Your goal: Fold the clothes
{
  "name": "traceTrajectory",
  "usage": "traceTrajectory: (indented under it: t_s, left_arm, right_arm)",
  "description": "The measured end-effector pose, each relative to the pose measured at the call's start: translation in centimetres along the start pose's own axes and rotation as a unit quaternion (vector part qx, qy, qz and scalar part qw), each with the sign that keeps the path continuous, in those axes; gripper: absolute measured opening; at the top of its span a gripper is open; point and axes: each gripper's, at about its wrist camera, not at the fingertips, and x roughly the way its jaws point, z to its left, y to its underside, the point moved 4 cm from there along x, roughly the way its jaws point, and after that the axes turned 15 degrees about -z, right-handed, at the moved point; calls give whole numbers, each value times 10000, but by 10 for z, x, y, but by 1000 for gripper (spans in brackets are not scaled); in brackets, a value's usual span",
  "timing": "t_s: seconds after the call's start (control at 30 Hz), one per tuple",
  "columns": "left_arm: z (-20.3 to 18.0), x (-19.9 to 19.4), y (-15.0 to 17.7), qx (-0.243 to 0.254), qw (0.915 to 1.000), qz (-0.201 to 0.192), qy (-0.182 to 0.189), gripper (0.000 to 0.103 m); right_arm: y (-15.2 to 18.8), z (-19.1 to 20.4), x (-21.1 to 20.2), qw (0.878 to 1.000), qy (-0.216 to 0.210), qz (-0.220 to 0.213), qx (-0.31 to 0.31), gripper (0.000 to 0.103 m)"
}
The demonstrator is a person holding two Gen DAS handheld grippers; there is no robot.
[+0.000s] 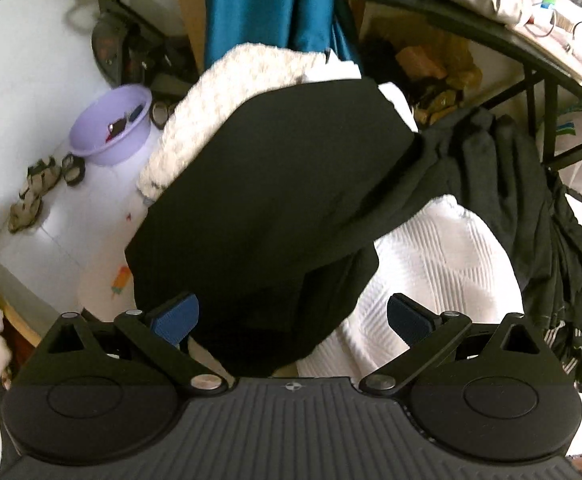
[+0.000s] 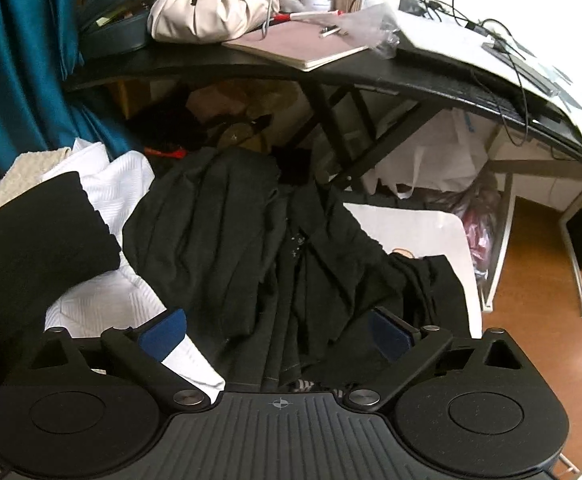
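Blue-padded left tongs and right tongs gape wide, empty.

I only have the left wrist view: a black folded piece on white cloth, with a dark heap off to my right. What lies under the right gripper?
Observer: The right gripper hangs open over the crumpled dark heap, nothing between its pads.
Operator: Does the heap cover the whole surface on that side?
Observer: No. A bare white corner of the table shows beyond it.
Operator: What is past that corner?
Observer: A wooden floor, and a black desk above, loaded with a beige bag and cables.
Operator: Is the folded black piece touching the heap?
Observer: In the right view, white cloth shows between the folded black piece and the heap.
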Motion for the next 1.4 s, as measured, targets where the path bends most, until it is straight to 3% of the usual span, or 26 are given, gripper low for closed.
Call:
traceTrajectory:
  t_s: [0.17, 0.3, 0.5, 0.77, 0.9, 1.07, 1.13, 1.23, 1.33, 1.4]
  left_arm:
    - [-10, 2, -1, 43, 9999, 89, 109, 103]
    - [-29, 8, -4, 143, 9993, 181, 295, 103]
    - [-64, 12, -12, 310, 9979, 248, 509, 103]
    - [-110, 5, -21, 502, 9975, 227, 443, 103]
    - [-131, 4, -21, 448, 9984, 290, 193, 103]
    - [-163, -1, -23, 367, 9986, 336, 151, 103]
    - [-176, -4, -23, 312, 9989, 305, 147, 103]
    - [-190, -10, -21, 125, 9995, 296, 35, 103]
    - [-201, -15, -14, -15, 9992, 391, 64, 103]
    - [-210, -16, -11, 32, 9989, 464, 100, 103]
  right_arm:
    - [7, -8, 7, 9996, 86, 158, 207, 88]
    - [13, -23, 13, 9982, 330, 270, 412, 97]
    - [27, -53, 13, 9971, 506, 256, 514, 96]
    - [63, -115, 26, 9959, 777, 377, 282, 77]
    - [84, -166, 52, 9873, 882, 603, 1179, 65]
    - [96, -202, 89, 9863, 929, 678, 1184, 57]
    - [96, -208, 107, 9887, 811, 685, 1059, 45]
    - [95, -216, 139, 9899, 651, 751, 1009, 44]
    - [94, -220, 169, 9891, 470, 867, 1096, 54]
    - [95, -220, 183, 9864, 269, 1025, 1260, 53]
